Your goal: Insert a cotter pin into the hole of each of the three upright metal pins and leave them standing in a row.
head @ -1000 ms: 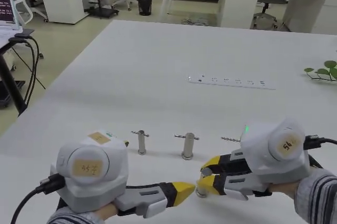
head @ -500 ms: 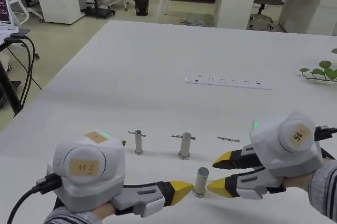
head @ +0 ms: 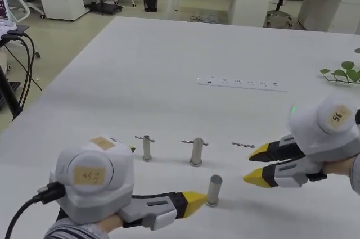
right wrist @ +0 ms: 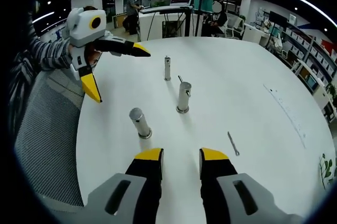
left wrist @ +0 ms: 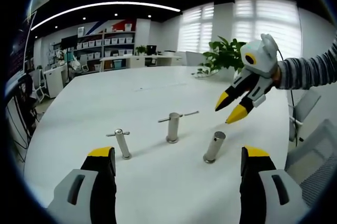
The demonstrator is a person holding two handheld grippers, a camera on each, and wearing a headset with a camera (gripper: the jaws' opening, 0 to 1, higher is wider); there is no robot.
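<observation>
Broadly, the white bench [head: 169, 70] carries everything the task needs, and the open question is which gripper goes for the last clip. The left gripper [left wrist: 177, 155] sits low at the near edge with its jaws spread wide and holding nothing. The right gripper [head: 250, 168] hangs a little above the bench, pointing in from the right, its jaws parted by a narrow gap and also holding nothing.

Of the uprights, the two rear pins [head: 147, 148] [head: 196, 152] each have a clip through the top. The bare pin [head: 214, 189] stands nearer the person, out of line with them, just ahead of the left jaws and closer to the right-hand one in the left gripper view.

Smallest, and the thing the next move probably turns on, is the loose cotter pin [head: 243, 145]. It lies flat on the bench, right of the rear pins and just beyond the right gripper's tips. The right gripper is plainly the nearer one. In the right gripper view it lies slightly ahead and off to the right of the jaws [right wrist: 233, 143], its long axis running nearly along their pointing direction. So the jaws would likely need only a small shift sideways and down to close across its thin width.
</observation>
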